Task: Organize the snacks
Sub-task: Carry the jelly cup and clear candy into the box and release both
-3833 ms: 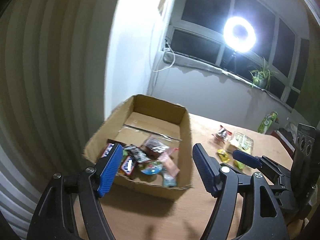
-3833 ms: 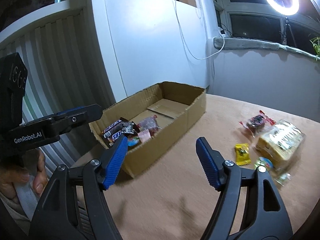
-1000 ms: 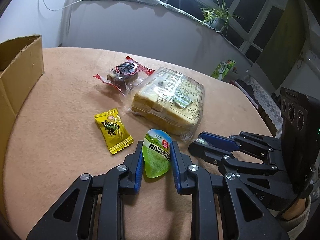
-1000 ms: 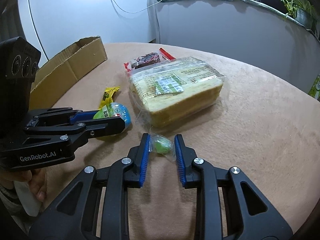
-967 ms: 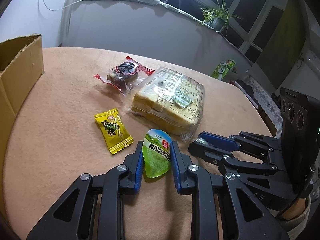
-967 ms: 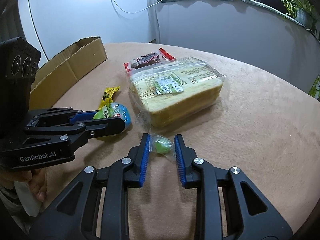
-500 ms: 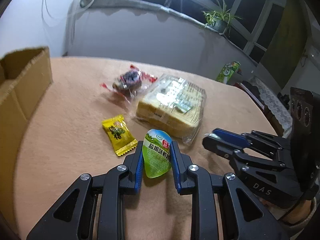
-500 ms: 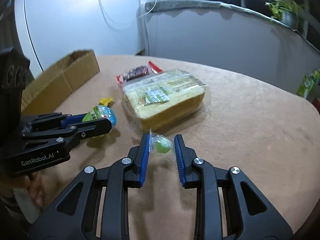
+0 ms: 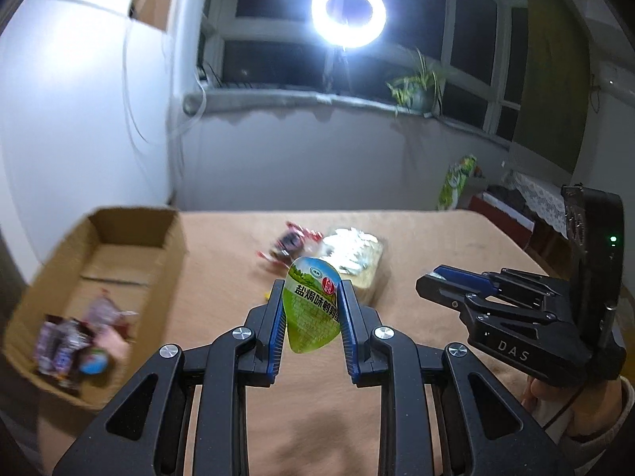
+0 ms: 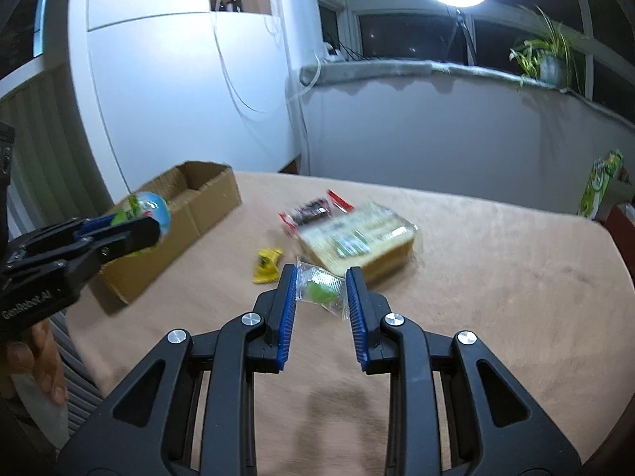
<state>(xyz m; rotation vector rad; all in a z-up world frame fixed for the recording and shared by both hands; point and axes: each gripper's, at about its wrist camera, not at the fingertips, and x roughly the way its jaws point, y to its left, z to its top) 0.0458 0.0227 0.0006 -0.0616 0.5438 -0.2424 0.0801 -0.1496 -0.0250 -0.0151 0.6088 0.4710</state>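
My left gripper [image 9: 310, 301] is shut on a green jelly cup [image 9: 313, 305] and holds it up above the table. The same cup [image 10: 145, 206] shows in the right wrist view, near the cardboard box [image 10: 174, 234]. My right gripper [image 10: 321, 289] is shut on a small clear-wrapped green candy [image 10: 319, 291], also lifted off the table. The box [image 9: 95, 273] at the left holds several wrapped snacks [image 9: 75, 341]. On the table lie a wrapped bread loaf [image 10: 357, 236], a red-wrapped snack [image 10: 309, 210] and a yellow candy [image 10: 266, 265].
The table [image 10: 496, 277] has a tan cloth and ends at the right. A green packet [image 10: 601, 182] stands past its far right corner. A ring light [image 9: 348, 12] and a potted plant [image 9: 416, 87] are by the window. A hand [image 10: 35, 361] grips the left tool.
Both grippers have risen from the table with their snacks. The views have tilted up, and the box with its snacks has come into the left wrist view.
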